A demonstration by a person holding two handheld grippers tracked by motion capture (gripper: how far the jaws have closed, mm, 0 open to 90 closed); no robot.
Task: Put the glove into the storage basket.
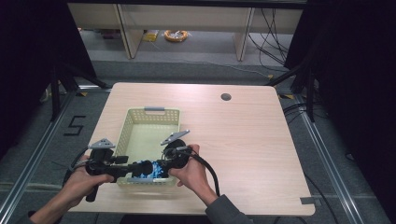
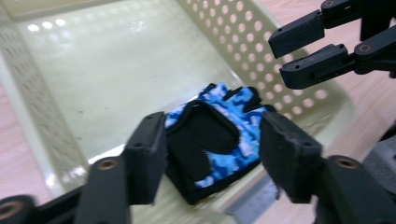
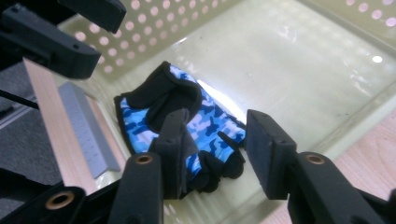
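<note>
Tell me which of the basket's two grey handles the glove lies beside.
The near handle, at the person's end of the basket: the blue camouflage glove lies just inside it. The far handle has bare basket floor by it.

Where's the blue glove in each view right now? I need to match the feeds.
High view: glove at the basket's near end, between both grippers.
Left gripper view: glove lower centre, between that gripper's open jaws.
Right gripper view: glove centre-left, just beyond that gripper's open jaws.
Shared landmark: the basket's perforated wall beside the glove.
</note>
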